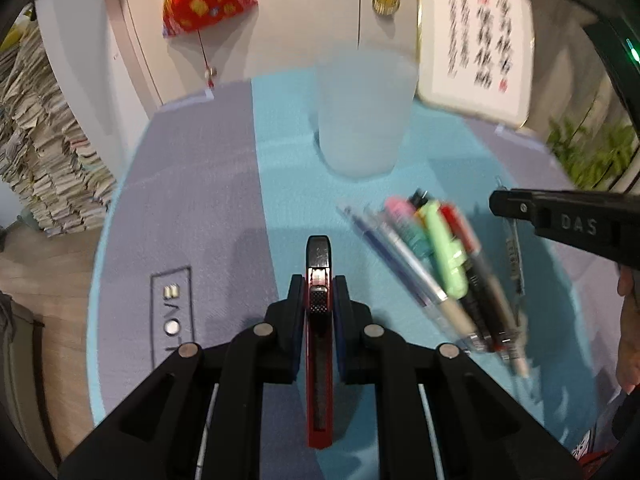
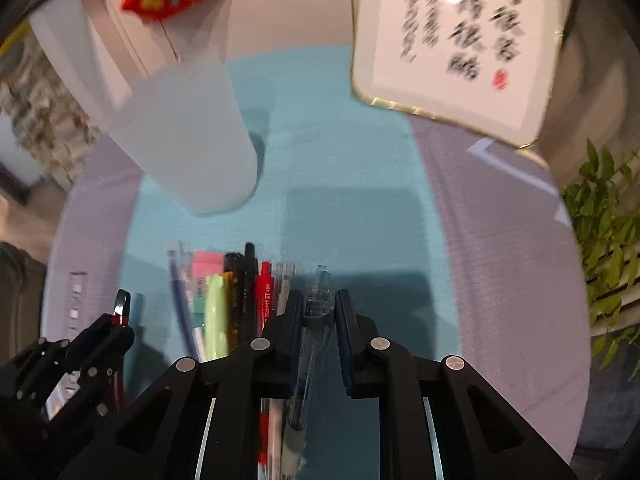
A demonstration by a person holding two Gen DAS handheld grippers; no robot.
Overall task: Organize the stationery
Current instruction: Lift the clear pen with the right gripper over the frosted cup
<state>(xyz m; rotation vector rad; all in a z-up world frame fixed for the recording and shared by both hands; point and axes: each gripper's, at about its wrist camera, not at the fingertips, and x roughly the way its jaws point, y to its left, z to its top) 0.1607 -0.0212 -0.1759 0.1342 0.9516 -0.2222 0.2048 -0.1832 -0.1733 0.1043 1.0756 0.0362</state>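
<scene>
My left gripper (image 1: 319, 284) points down and squeezes a red and black utility knife (image 1: 319, 340) between its jaws. My right gripper (image 2: 318, 308) points down too, pinching a clear plastic pen (image 2: 312, 344). The frosted white plastic cup (image 1: 362, 116) stands ahead of both.

**Readable text**

"DAS" stands in raised letters on the right gripper's black finger (image 1: 576, 226). The framed calligraphy (image 1: 476, 40) at the surface's far right edge carries brush characters and red seals, too blurred to read. The mat logo (image 1: 171, 314) near the left edge is unclear.
</scene>
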